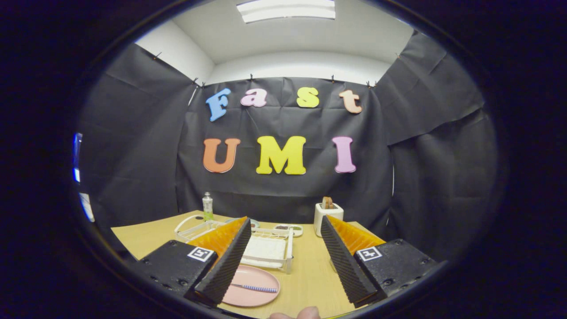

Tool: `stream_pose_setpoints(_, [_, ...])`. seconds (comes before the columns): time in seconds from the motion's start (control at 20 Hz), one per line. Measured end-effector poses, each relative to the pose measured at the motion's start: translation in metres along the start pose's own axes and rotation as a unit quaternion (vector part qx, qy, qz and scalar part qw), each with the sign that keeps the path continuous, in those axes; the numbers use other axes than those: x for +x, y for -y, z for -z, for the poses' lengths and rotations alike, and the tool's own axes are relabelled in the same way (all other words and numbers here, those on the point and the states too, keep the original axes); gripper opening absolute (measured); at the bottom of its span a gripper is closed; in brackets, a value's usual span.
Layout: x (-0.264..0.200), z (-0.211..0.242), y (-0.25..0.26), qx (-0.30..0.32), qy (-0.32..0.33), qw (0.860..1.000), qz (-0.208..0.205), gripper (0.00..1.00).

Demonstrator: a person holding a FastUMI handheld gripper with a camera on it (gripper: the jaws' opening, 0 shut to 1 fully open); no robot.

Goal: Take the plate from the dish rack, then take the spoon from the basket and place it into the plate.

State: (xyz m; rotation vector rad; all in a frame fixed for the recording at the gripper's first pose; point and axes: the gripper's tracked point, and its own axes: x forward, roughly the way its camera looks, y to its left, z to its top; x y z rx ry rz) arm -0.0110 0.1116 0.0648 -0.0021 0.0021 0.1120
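Pink plate (252,285) holds spoon (254,288); tongs (283,230) apart, empty

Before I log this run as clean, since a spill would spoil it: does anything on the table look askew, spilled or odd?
Nothing stands out. The spoon lies flat in the pink plate on the table, in front of the dish rack. The white basket and bottle stand upright. The gripper is open, with nothing between its fingers.
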Motion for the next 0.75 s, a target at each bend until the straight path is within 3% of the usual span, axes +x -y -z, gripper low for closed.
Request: stream_pose_setpoints(0.75, [0.004, 0.005, -0.013, 0.015, -0.016, 1.000, -0.007, 1.00])
